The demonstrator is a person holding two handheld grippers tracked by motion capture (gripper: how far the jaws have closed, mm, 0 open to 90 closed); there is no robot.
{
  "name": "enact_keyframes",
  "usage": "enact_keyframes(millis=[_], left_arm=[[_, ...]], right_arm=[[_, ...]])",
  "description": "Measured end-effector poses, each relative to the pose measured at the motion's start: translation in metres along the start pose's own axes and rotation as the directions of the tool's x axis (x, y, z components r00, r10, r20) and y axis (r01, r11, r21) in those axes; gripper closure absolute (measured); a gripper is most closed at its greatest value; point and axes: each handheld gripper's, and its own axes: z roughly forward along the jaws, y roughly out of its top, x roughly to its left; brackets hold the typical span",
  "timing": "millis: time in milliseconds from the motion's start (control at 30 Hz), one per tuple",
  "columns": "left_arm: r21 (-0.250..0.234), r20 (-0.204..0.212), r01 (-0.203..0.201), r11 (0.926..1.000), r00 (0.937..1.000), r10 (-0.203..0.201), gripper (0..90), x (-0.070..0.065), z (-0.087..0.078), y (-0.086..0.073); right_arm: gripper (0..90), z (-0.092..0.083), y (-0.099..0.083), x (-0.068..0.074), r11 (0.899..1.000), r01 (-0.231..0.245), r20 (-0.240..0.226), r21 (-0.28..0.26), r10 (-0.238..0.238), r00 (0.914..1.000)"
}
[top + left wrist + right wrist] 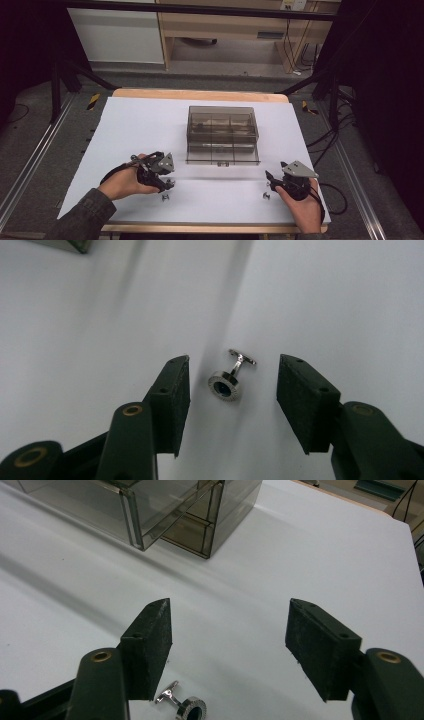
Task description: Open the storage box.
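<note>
Near the front edge of the white table surface (130, 130), left of centre: left gripper (167, 184), jaws half open, nothing held; small silver cufflink with dark round face (227, 381) lying between the pads, untouched. Step judged: approach before pickup; next, close squarely on the stem. Centre, toward the rear edge: smoked clear plastic compartment box (222, 134), well apart. Front right corner: right gripper (270, 181), jaws wide, empty, second silver cufflink (187, 707) just short of its pads. Open surface all around.
</note>
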Motion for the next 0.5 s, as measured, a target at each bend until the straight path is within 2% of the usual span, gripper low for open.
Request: enact_keyframes(millis=[267, 500], left_arm=[[0.011, -0.004, 0.034, 0.9994, 0.9994, -0.034, 53.4, 0.0059, 0.0071, -0.0011], [0.020, 0.028, 0.042, 0.9989, 0.9987, -0.043, 60.5, 0.0071, 0.0078, -0.0021]], right_arm=[[32.8, 0.0014, -0.0033, -0.0012, 1.000, -0.008, -0.004, 0.008, 0.008, 1.0000], [33.4, 0.0006, -0.0044, -0.0020, 1.000, -0.020, -0.008, 0.004, 0.020, 0.9998]])
